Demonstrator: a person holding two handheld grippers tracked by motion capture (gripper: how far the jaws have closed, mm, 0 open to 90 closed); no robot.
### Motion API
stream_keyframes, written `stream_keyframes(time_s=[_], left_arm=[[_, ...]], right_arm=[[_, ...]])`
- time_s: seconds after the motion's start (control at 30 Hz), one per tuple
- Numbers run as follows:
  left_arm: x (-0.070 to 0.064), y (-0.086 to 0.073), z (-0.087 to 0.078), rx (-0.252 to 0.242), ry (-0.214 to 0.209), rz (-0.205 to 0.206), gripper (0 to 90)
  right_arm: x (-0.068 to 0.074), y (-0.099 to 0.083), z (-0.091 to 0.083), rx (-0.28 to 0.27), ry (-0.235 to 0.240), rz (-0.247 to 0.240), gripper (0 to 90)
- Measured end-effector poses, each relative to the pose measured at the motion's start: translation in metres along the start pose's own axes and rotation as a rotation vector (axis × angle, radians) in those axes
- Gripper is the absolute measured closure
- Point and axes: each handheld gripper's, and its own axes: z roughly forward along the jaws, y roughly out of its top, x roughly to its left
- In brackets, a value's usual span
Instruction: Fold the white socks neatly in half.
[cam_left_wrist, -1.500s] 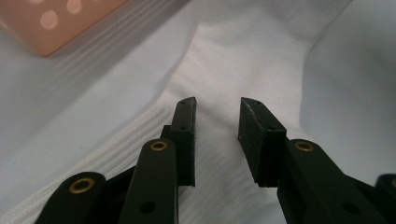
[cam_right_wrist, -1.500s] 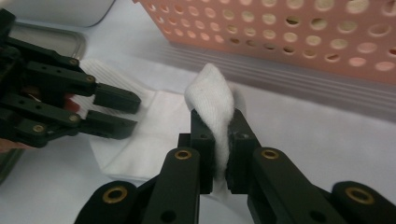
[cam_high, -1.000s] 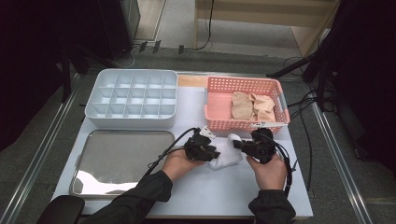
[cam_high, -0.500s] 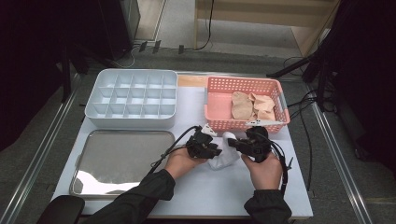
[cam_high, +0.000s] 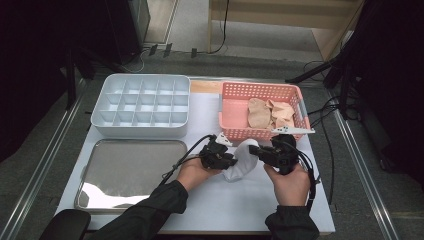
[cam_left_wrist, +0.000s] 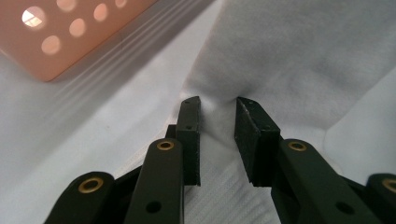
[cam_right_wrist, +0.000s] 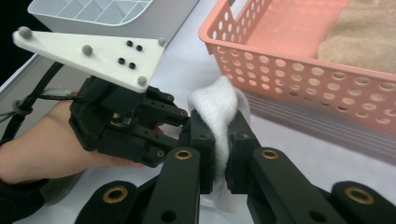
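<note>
White cloth covers the table (cam_high: 260, 210), and every place below is told from the pink perforated plastic basket (cam_high: 235, 107) at its far right part. Largest, well to the near left of that basket, lies the shallow rectangular metal tray (cam_high: 100, 160), with nothing in it. Straight to the left of the basket, and a short way off it, stands the pale grey plastic organiser box (cam_high: 141, 130), divided into many small square cells, all of them bare as far as the high view shows. The basket itself holds two crumpled beige cloth pieces (cam_high: 270, 114), side by side toward its right end. Just in front of the basket's near wall, close by it, a small white knitted sock (cam_high: 240, 162) is bunched up between the two tools. The left gripper (cam_high: 231, 161), in front of the basket's near left corner, has its jaws parted on either side of a ridge of the sock; in the left gripper view (cam_left_wrist: 217, 105) fabric lies between the pads, which stand apart and do not press it. The right gripper (cam_high: 254, 150), in front of the basket's middle, is clenched on a fold of the sock (cam_right_wrist: 215, 109), which bulges up above its pads
</note>
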Motion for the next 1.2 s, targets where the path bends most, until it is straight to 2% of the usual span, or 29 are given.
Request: stream_keyframes(time_s=[0.13,0.2,0.3,0.43,0.5,0.6,0.73,0.97,1.2], left_arm=[[0.000,0.001,-0.001,0.003,-0.007,-0.025,71.7],[-0.001,0.000,-0.004,0.012,-0.008,-0.019,70.6],[-0.005,-0.002,-0.008,0.007,-0.025,-0.032,70.2],[-0.011,-0.010,-0.010,0.010,-0.036,-0.019,69.1],[-0.011,-0.014,-0.008,-0.017,-0.035,-0.017,69.0],[-0.009,-0.013,-0.012,-0.009,-0.047,-0.047,68.3],[-0.004,-0.013,-0.024,0.007,-0.026,-0.027,66.8],[0.010,-0.016,-0.052,-0.035,-0.011,-0.058,66.0],[0.019,-0.021,-0.078,-0.062,0.011,-0.066,63.9]], right_arm=[[0.005,0.001,0.001,0.001,0.000,-0.016,85.8],[0.006,0.001,0.002,0.007,-0.009,-0.024,85.8],[0.008,0.001,0.005,0.007,-0.016,-0.026,85.8],[0.009,0.001,0.005,0.004,-0.027,-0.026,85.7],[0.009,0.002,0.005,0.003,-0.030,-0.023,85.7],[0.010,0.002,0.006,0.004,-0.029,-0.024,85.7],[0.011,0.002,0.008,0.009,-0.032,-0.030,85.6],[0.013,0.002,0.017,0.025,-0.035,-0.034,85.6],[0.015,0.001,0.030,0.044,-0.026,-0.038,85.5]])
